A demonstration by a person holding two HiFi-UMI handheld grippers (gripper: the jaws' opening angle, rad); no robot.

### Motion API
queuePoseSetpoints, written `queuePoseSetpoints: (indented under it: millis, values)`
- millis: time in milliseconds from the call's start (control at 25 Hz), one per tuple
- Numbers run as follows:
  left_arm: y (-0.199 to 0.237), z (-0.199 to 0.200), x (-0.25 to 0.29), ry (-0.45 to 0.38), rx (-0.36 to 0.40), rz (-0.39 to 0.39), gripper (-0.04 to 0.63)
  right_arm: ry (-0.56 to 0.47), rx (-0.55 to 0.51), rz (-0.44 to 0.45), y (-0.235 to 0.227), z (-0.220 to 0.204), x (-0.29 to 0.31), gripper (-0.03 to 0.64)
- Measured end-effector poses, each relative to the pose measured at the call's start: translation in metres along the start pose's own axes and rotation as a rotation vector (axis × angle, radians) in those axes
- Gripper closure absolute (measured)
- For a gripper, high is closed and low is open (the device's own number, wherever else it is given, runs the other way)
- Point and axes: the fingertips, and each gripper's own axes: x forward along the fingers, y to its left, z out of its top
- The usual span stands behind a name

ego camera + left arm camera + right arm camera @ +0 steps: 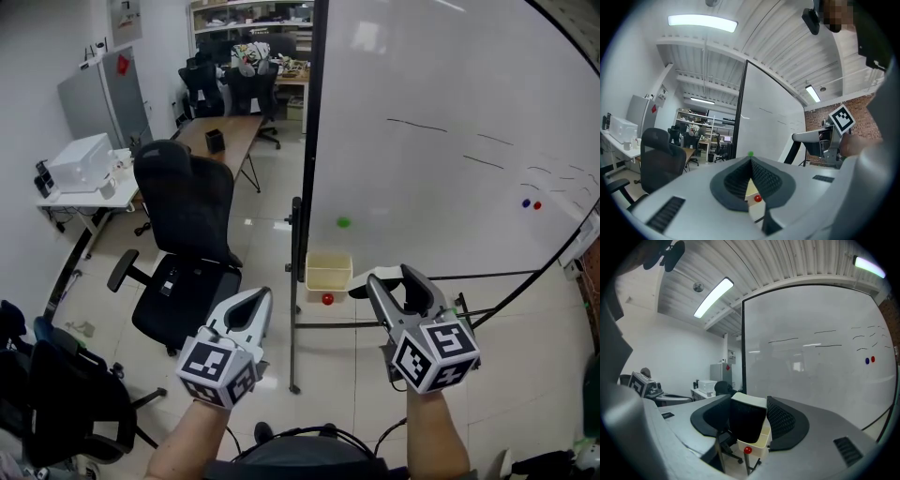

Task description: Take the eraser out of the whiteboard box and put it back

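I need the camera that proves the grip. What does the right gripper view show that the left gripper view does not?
Only the right gripper view: the eraser clamped in the right gripper, plus a blue-and-red magnet pair on the whiteboard. Only the left gripper view: the left gripper with jaws together and empty, a green magnet, and the right gripper side-on. Both: the whiteboard, the cream box and the red round magnet under it.
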Motion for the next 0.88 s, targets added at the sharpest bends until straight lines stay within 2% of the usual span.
queuePoseSetpoints:
  millis: [360, 560, 880]
  values:
    - [-0.01, -0.001, -0.003, 0.009, 0.009, -0.026, 0.566, -0.015, 0.003, 0.004, 0.002, 0.005, -0.006, 0.345]
    - [-0.001, 0.0, -0.004, -0.011, -0.038, 0.013, 0.566, -0.022, 0.003, 0.011, 0.005, 0.007, -0.006, 0.345]
    - [0.006, -0.003, -0.002, -0.013, -0.031, 0.031, 0.563, -0.019, -0.002, 0.01, 0.005, 0.007, 0.0, 0.345]
